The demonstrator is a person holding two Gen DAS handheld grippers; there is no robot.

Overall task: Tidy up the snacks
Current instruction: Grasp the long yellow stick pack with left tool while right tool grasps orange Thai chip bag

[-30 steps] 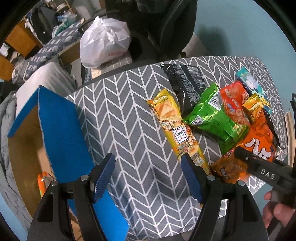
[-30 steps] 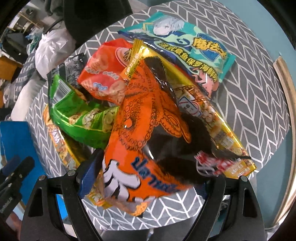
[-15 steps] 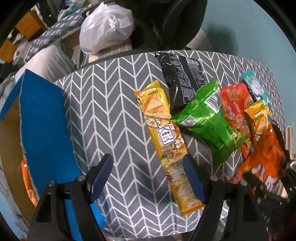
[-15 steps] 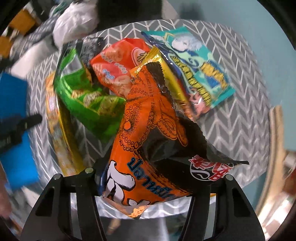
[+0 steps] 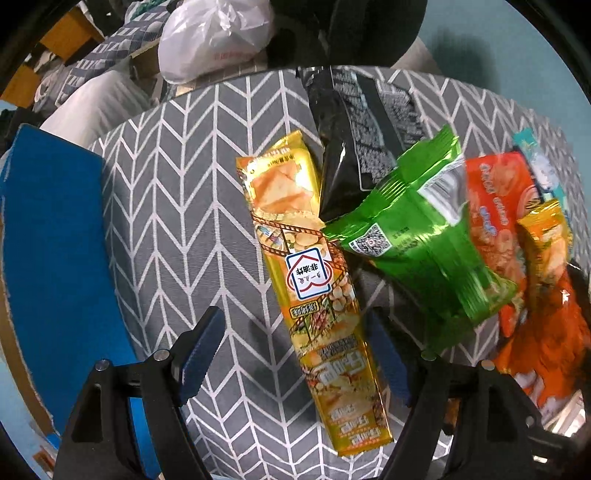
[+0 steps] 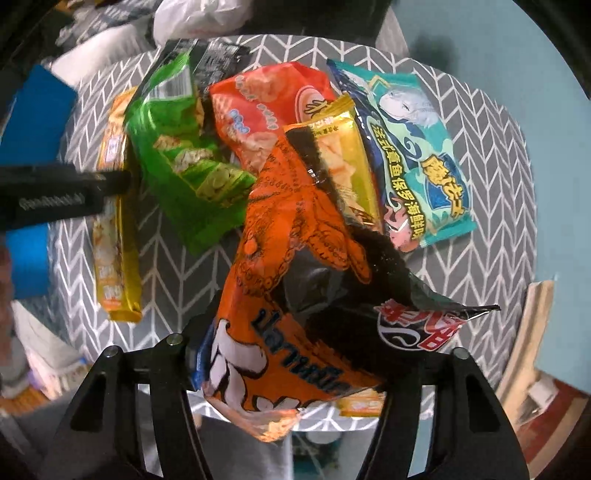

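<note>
My right gripper (image 6: pixel 291 363) is shut on an orange-and-black snack bag (image 6: pixel 295 280) and holds it lifted above the round table. My left gripper (image 5: pixel 295 354) is open, its jaws standing either side of the lower part of a long yellow cracker pack (image 5: pixel 314 280) lying on the table. Beside that lie a green bag (image 5: pixel 417 236), a black bag (image 5: pixel 354 133), a red-orange bag (image 6: pixel 266 110), a second yellow pack (image 6: pixel 340 155) and a teal seafood-snack bag (image 6: pixel 410 147). The held orange bag also shows at the right edge of the left wrist view (image 5: pixel 550 339).
The table has a grey chevron cloth (image 5: pixel 177 192). A blue-lined cardboard box (image 5: pixel 48 251) stands at its left side. A white plastic bag (image 5: pixel 218 33) and a dark chair (image 5: pixel 369 26) are behind the table. A wooden frame (image 6: pixel 532 339) stands at the right.
My left gripper has moved right and forward until its jaws straddle the long yellow pack. My right gripper has lifted the orange bag up and back from the pile.
</note>
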